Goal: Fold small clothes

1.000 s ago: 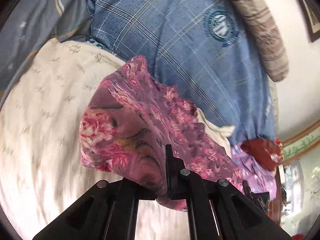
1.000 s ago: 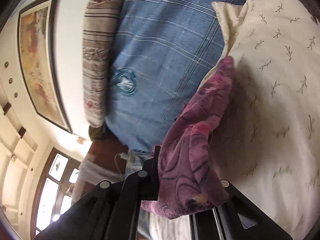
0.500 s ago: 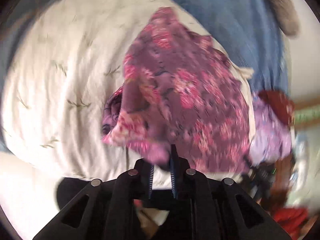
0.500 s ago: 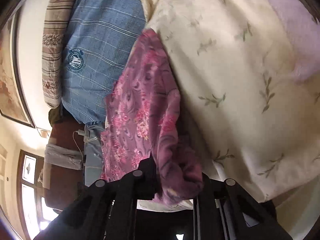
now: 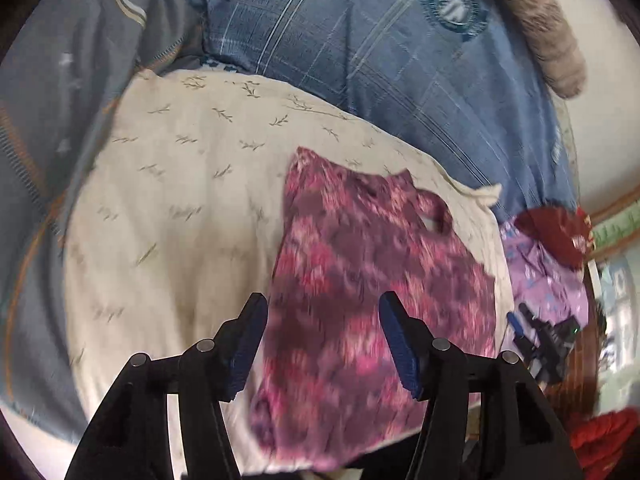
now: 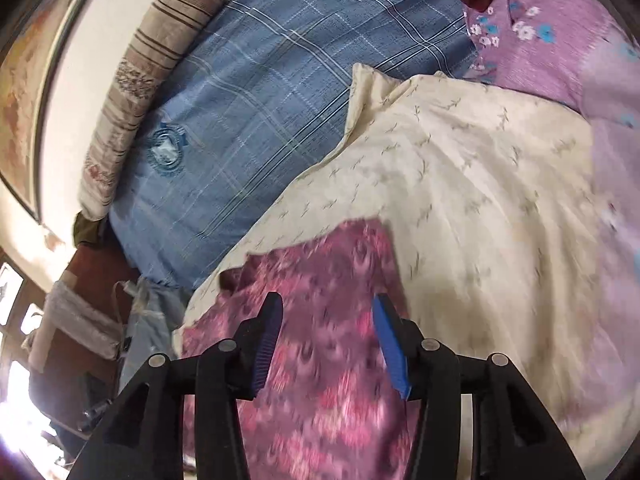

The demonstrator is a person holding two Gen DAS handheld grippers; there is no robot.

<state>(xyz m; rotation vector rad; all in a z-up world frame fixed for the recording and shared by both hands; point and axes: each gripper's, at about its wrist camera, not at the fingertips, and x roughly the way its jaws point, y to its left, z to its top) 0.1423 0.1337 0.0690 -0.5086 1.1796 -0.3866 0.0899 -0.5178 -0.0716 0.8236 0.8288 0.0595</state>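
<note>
A small pink-and-purple floral garment (image 5: 360, 280) lies spread flat on a cream cloth with a twig print (image 5: 180, 220). My left gripper (image 5: 323, 308) hovers over the garment's near half, its jaws opening, blue pads apart and pressing on nothing. In the right wrist view the same garment (image 6: 332, 360) lies below my right gripper (image 6: 327, 308), whose jaws are also opening with only the fabric lying beneath them. The right gripper (image 5: 536, 332) shows small and dark at the garment's right edge in the left wrist view.
A blue checked bedsheet (image 5: 380, 60) covers the bed beyond the cream cloth (image 6: 480, 200). A striped bolster (image 6: 140, 80) lies along the wall. A lilac flowered garment (image 6: 540, 40) and a dark red one (image 5: 556, 232) sit to the right. A grey-blue blanket (image 5: 60, 100) lies left.
Both grippers held the garment's edges lifted a second ago, then swung it down. Both have now let go and opened; the garment lies flat on the cream cloth.
</note>
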